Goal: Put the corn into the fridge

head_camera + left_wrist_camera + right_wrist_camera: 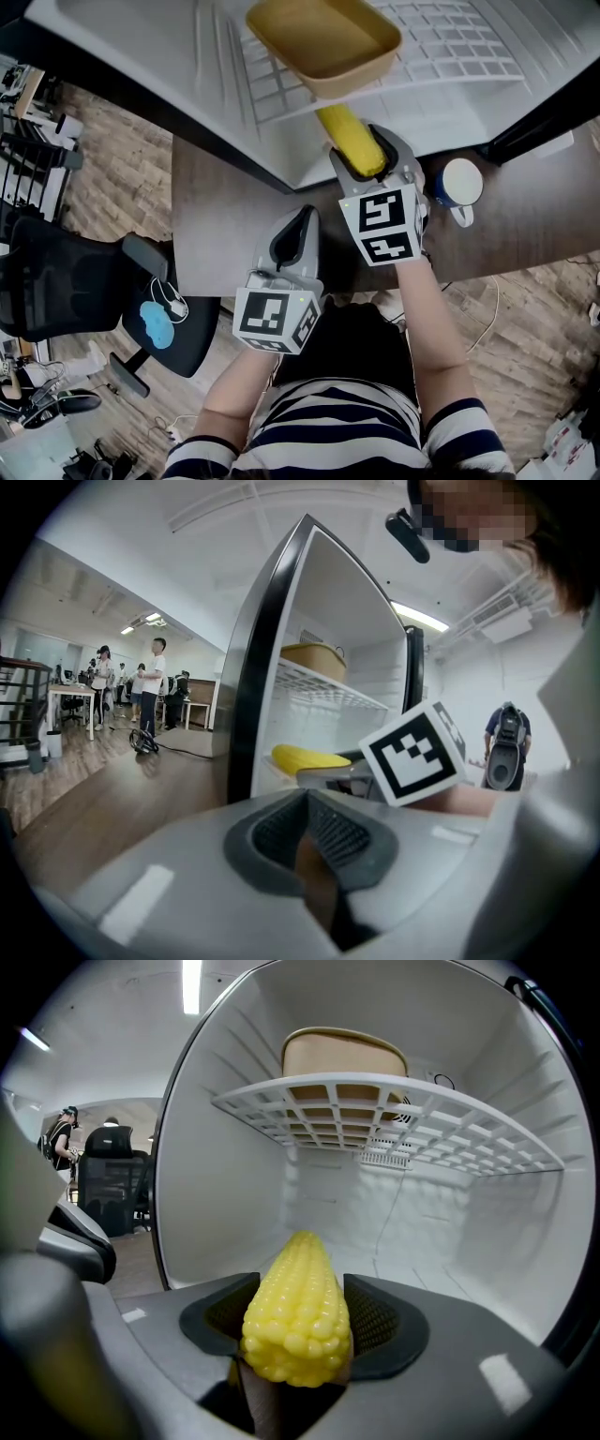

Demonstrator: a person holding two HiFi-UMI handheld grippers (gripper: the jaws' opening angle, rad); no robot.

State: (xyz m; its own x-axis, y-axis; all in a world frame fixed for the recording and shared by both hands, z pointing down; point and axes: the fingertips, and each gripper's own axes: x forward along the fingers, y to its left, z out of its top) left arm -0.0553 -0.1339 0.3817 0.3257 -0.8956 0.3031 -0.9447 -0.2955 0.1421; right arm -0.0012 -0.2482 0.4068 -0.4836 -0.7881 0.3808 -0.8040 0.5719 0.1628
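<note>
A yellow corn cob (352, 141) lies between the jaws of my right gripper (367, 157), tip pointing into the open white fridge (450, 94). In the right gripper view the corn (298, 1307) fills the space between the pads, which stand wide beside it without visibly pressing; the right gripper (300, 1290) is at the fridge mouth, under the wire shelf (394, 1110). My left gripper (298, 225) hangs back over the table, shut and empty (307, 803). From there the corn (309, 758) shows low in the fridge opening.
A tan container (323, 42) sits on the wire shelf above the corn. A blue and white mug (459, 183) stands on the dark table (216, 225) right of my right gripper. A black office chair (75, 281) is at the left. People (150, 682) stand far off.
</note>
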